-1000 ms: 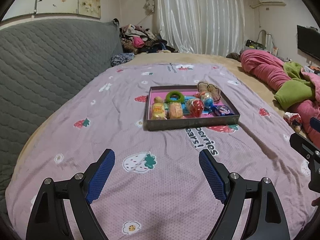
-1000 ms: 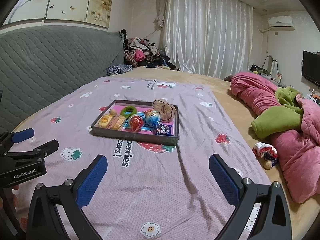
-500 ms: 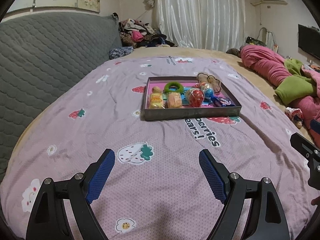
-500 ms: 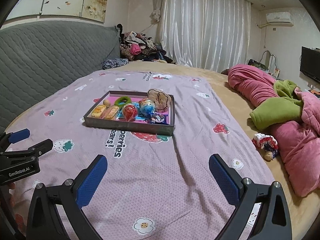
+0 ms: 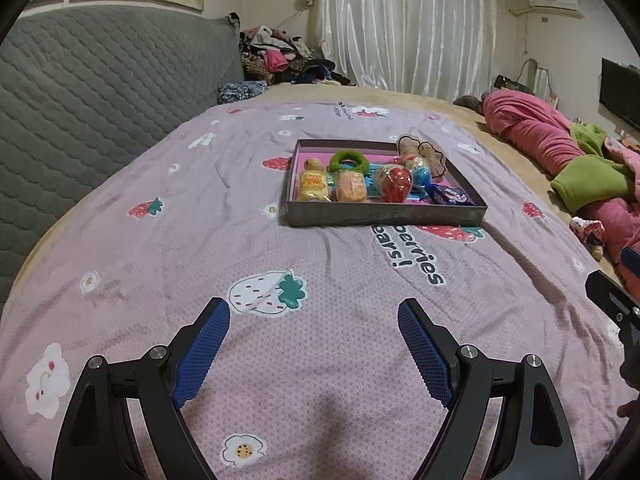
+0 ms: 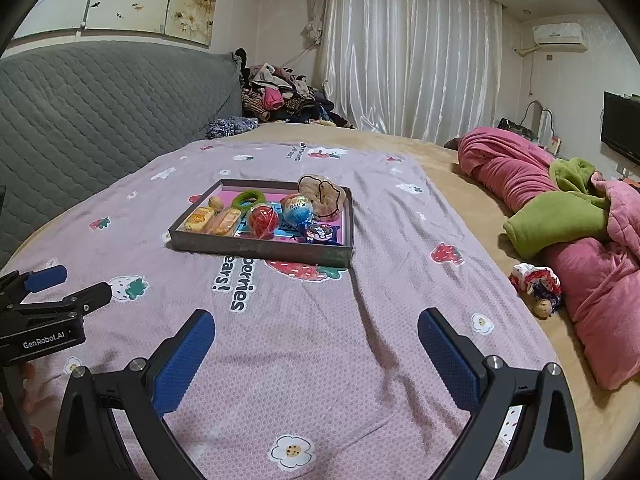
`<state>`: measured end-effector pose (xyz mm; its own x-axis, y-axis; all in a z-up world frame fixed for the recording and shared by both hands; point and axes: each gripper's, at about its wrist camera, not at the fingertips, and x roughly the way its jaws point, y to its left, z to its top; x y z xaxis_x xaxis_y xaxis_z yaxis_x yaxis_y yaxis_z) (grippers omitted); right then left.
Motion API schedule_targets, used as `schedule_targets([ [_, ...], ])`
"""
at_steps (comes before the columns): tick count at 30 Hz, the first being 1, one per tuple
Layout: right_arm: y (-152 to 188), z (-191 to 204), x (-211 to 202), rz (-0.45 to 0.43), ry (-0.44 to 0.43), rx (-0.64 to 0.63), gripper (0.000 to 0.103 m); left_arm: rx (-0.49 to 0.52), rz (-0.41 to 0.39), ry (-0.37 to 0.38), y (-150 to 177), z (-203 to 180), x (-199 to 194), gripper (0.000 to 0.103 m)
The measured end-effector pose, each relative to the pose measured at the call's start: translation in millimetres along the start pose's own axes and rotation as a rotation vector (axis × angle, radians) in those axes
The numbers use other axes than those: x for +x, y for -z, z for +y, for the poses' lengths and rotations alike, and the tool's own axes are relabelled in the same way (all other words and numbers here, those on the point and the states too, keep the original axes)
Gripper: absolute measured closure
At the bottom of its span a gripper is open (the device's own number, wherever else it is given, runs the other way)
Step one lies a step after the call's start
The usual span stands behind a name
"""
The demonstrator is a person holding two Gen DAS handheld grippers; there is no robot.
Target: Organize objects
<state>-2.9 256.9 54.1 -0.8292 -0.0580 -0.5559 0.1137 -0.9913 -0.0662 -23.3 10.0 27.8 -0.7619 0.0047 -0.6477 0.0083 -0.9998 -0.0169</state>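
Both claws, left claw (image 5: 314,354) and right claw (image 6: 316,364), are hovering spread wide, holding nothing, above the bed (image 5: 120,256). Tray (image 5: 384,216) of snacks and toys is sitting farther off on the bedspread.

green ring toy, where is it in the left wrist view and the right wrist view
Left wrist view: green ring sits at the far side of the tray, upper centre of the picture.
Right wrist view: green ring sits left of centre, again at the tray's far side.
Shared landmark: the red ball just in front of it.

Textured cloth blanket (image 5: 240,264), glossy curtain (image 5: 404,24)
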Motion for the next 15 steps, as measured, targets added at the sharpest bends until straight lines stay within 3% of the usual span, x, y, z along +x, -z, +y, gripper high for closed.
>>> schedule_targets([
  [15, 23, -4, 24, 0.05, 0.003, 0.009, 0.0, 0.014, 0.029, 0.013, 10, -1, 21, 0.016],
])
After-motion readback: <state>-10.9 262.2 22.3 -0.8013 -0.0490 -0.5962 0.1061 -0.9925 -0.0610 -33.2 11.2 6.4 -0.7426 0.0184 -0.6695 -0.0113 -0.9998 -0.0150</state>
